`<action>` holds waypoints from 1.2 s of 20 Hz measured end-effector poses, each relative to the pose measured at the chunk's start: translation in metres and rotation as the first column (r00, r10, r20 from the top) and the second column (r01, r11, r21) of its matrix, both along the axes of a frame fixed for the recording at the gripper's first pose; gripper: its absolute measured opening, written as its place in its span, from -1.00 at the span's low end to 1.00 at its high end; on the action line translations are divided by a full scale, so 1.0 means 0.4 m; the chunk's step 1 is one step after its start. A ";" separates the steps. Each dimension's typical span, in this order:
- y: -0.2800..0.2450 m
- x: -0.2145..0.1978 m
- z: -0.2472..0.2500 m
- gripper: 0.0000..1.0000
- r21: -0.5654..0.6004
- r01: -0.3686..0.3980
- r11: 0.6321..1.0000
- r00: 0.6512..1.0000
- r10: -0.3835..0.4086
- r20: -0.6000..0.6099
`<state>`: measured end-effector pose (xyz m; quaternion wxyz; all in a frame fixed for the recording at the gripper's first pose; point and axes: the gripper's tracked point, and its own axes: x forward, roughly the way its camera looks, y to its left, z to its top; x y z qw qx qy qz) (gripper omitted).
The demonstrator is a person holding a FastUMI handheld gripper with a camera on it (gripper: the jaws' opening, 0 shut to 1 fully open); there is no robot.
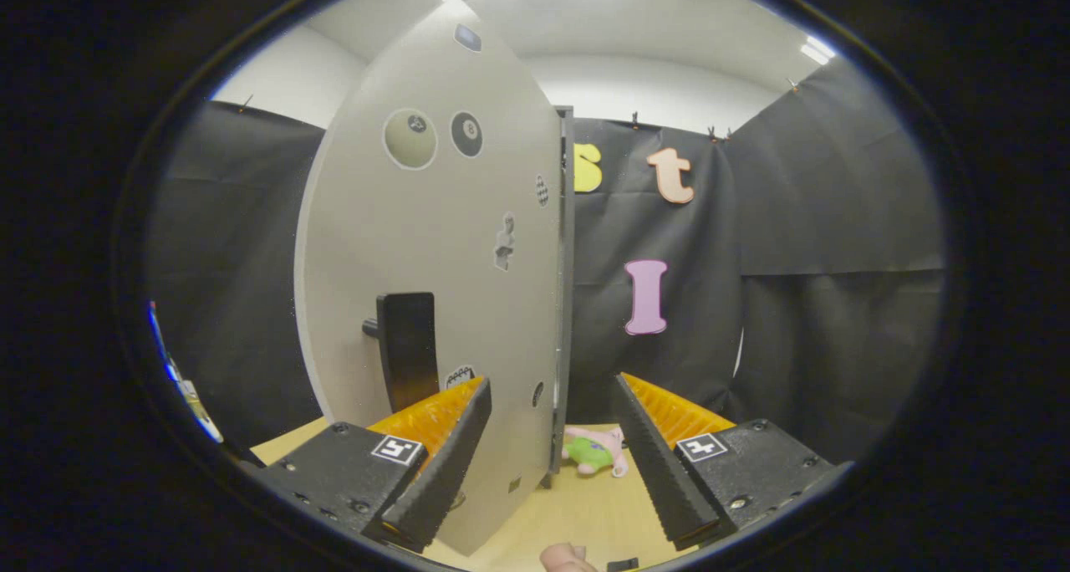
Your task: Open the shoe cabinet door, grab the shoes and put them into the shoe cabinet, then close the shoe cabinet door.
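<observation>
We see our hand-held gripper (547, 455) with its two black, ridged fingers (439, 472) spread wide, gripping nothing. Between them runs the free edge of the pale grey shoe cabinet door (435, 246), which stands swung out toward us, its lower corner reaching down between the fingers, closest to the left one. On the door's face, just beyond the left finger, we see a black rectangular handle (407, 350) on a short stem, and round and small stickers (410, 139) scattered higher up. Past the door's edge, ahead of the gap, a small pink and green plush toy (595, 451) lies on the light wooden floor (577, 505). To the right of the door there is open floor up to the black cloth wall (827, 246). We cannot see into the cabinet behind the door.
</observation>
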<state>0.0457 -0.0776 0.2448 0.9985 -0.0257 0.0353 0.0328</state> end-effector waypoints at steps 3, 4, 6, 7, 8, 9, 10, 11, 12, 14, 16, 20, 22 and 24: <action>0.051 0.013 -0.019 0.92 0.002 0.047 0.999 0.999 -0.047 0.010; 0.076 0.024 -0.023 0.91 0.015 0.052 0.999 0.999 -0.052 0.013; 0.126 0.041 -0.029 0.91 0.045 0.054 0.998 0.998 -0.055 0.019; 0.155 0.051 -0.030 0.91 0.051 0.050 0.997 0.998 -0.051 0.026; 0.186 0.066 -0.032 0.91 0.053 0.044 0.998 0.998 -0.046 0.033; 0.218 0.084 -0.038 0.91 0.052 0.033 0.998 0.999 -0.035 0.031; 0.262 0.103 -0.056 0.91 0.050 0.013 0.999 1.000 -0.013 0.015; 0.306 0.124 -0.076 0.91 0.057 -0.015 0.998 1.000 0.016 -0.011; 0.341 0.144 -0.099 0.92 0.074 -0.056 0.996 0.998 0.059 -0.035; 0.407 0.152 -0.124 0.94 0.126 -0.105 0.987 0.992 0.113 -0.057; 0.430 0.148 -0.130 0.98 0.128 -0.100 0.987 0.993 0.108 -0.053; 0.437 0.129 -0.154 0.99 0.089 -0.087 0.992 0.995 0.090 -0.037; 0.453 0.103 -0.169 0.99 0.091 -0.104 0.990 0.993 0.108 -0.040; 0.457 0.075 -0.178 0.99 0.076 -0.110 0.991 0.993 0.113 -0.034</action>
